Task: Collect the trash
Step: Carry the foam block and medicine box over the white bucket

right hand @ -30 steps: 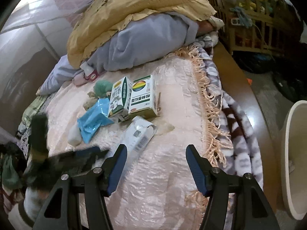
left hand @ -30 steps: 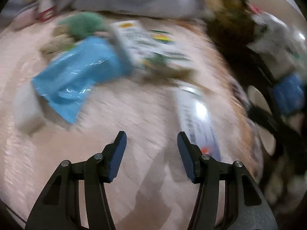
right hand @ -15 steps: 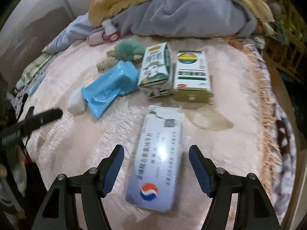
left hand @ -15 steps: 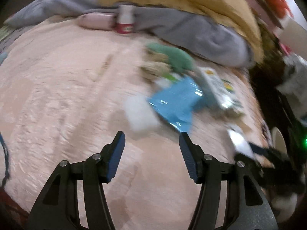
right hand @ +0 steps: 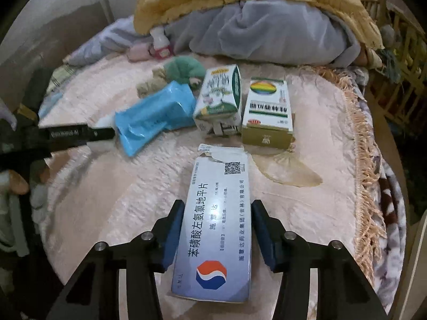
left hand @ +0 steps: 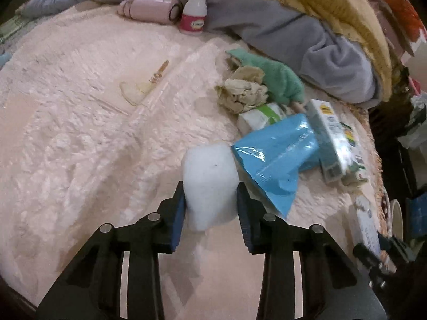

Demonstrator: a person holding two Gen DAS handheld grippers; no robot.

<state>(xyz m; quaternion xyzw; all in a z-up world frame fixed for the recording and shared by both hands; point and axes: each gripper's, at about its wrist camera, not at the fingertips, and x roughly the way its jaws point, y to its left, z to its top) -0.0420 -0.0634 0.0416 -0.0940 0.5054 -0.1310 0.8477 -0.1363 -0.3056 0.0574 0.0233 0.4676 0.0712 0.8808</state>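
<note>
Pink bedspread (left hand: 80, 138) carries the scattered litter. Left gripper (left hand: 210, 202) has just narrowed onto the white foam block (left hand: 210, 181), both pads touching it, while right gripper (right hand: 216, 226) has just closed around the flattened medicine box (right hand: 218, 224), each apparently securing one piece for lifting.

Glossy blue plastic pouch (left hand: 277, 157); matt white foam block (left hand: 210, 184); glossy cardboard box (right hand: 218, 229).
</note>
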